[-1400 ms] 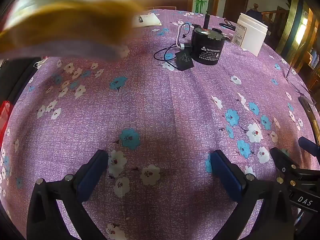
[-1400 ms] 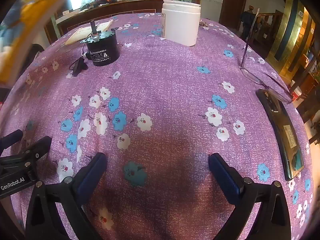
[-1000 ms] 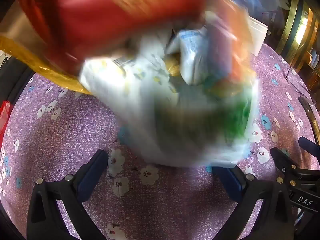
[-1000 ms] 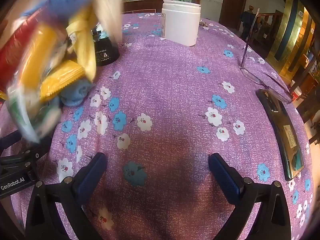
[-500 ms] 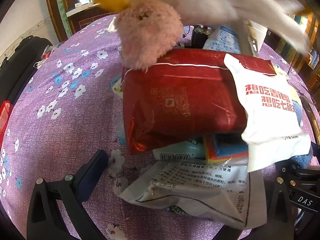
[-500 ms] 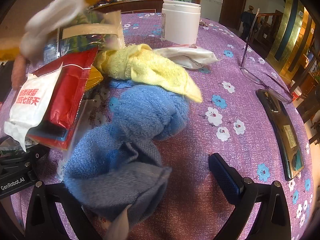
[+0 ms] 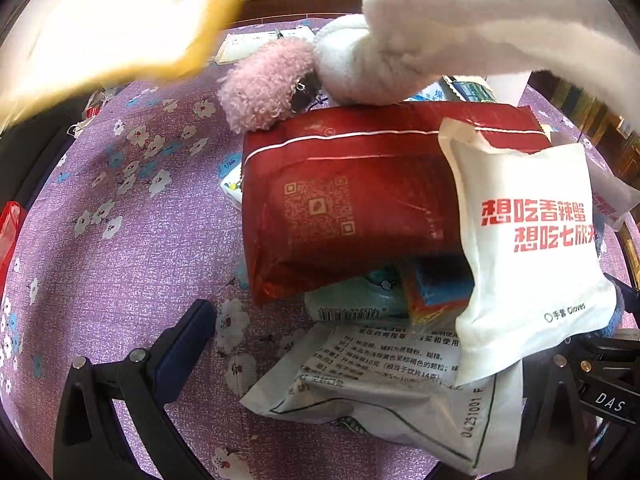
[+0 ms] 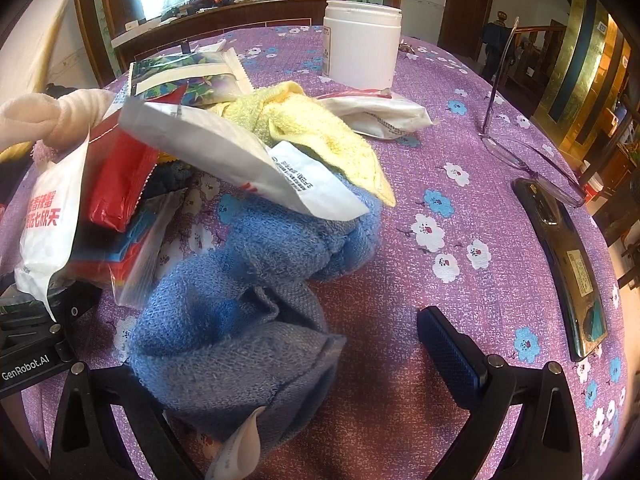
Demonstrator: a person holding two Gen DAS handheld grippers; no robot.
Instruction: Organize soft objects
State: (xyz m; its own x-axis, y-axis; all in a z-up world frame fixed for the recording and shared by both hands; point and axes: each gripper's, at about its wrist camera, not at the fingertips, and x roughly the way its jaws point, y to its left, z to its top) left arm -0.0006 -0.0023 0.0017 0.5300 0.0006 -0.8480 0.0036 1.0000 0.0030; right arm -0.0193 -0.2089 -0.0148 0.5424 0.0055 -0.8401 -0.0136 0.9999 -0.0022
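Right gripper [image 8: 280,364]: jaws spread, blue towel [image 8: 248,292] lying between them, not pinched.
Left gripper [image 7: 360,344]: jaws spread, white printed packet [image 7: 384,396] between them.
Pile: red packet [image 7: 344,204] on top, white sachet [image 7: 532,248] leaning on it.
Beyond: yellow towel [image 8: 304,124], knotted white cloth [image 7: 400,56], pink plush [image 7: 264,84].
Far: white jar [image 8: 362,44] on purple floral tablecloth [image 8: 460,200].

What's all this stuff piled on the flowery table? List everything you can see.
blue towel: one, blue, front of pile
yellow towel: one, yellow, behind it
red packet: one, red, top of pile
white pouch: one, white with red print, leaning on red packet
pink plush: one, pink, behind red packet
white knotted cloth: one, white, above pile
white jar: one, far side
glasses: one pair, right
phone: one, dark, right edge
tablecloth: purple, floral
left tongs: open
right tongs: open
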